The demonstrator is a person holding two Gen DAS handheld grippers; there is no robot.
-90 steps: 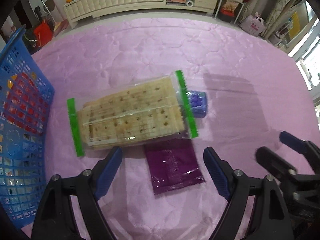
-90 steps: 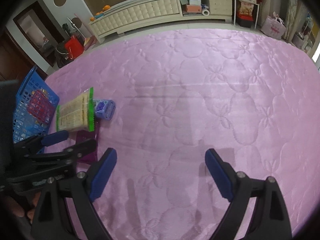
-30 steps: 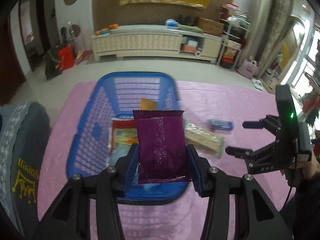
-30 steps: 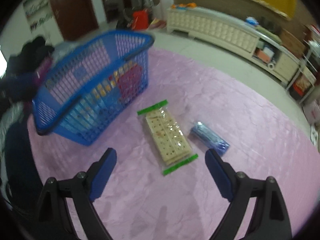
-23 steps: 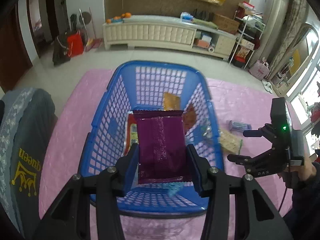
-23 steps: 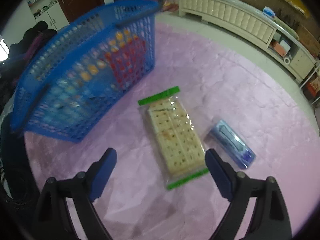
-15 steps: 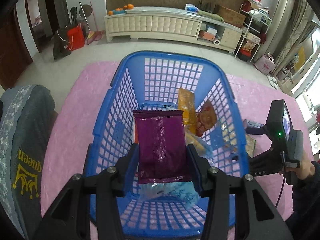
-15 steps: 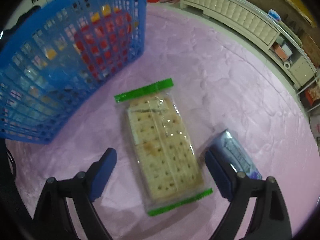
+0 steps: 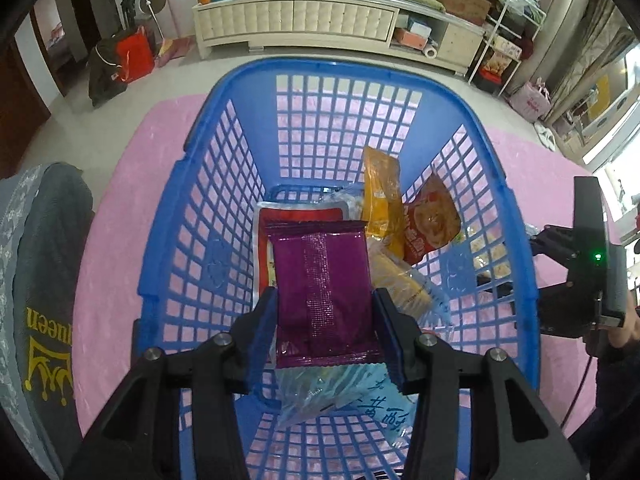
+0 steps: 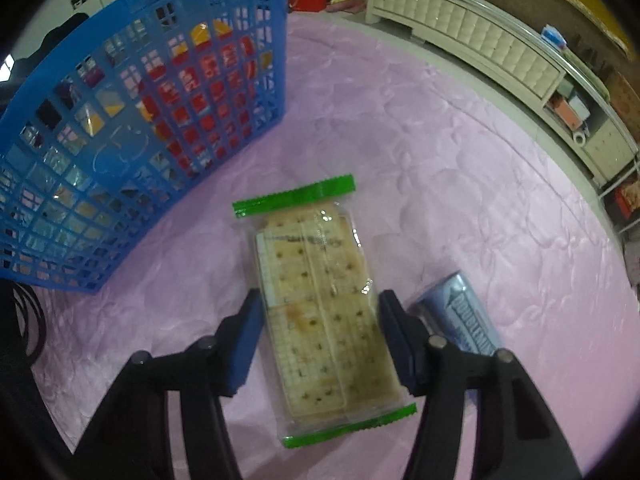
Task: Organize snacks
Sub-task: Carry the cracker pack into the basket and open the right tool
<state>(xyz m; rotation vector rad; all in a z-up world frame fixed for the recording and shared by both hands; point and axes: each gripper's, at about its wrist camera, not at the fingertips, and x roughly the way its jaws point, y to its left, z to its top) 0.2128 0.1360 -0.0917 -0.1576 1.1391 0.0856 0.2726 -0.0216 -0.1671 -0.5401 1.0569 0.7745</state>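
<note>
My left gripper (image 9: 325, 336) is shut on a purple snack packet (image 9: 320, 276) and holds it flat over the inside of the blue basket (image 9: 516, 240). Under it in the basket lie an orange packet (image 9: 380, 196), a red packet (image 9: 430, 224) and a clear bag with blue print (image 9: 352, 396). On the pink cover lies a clear cracker pack (image 10: 320, 304) with green ends. My right gripper (image 10: 320, 332) straddles it, jaws closing, with the pads touching both long sides. A small blue-grey packet (image 10: 468, 324) lies just right of the right finger.
In the right wrist view the basket (image 10: 120, 140) stands close on the left of the cracker pack. The pink quilted cover (image 10: 440, 140) stretches away behind. A grey cushion (image 9: 36, 280) lies left of the basket. A person's hand (image 9: 624, 328) holds the right gripper's body (image 9: 588, 264).
The left gripper carried the purple packet over the basket and sank lower into it. The right gripper came down over the cracker pack and its jaws narrowed onto the pack's sides.
</note>
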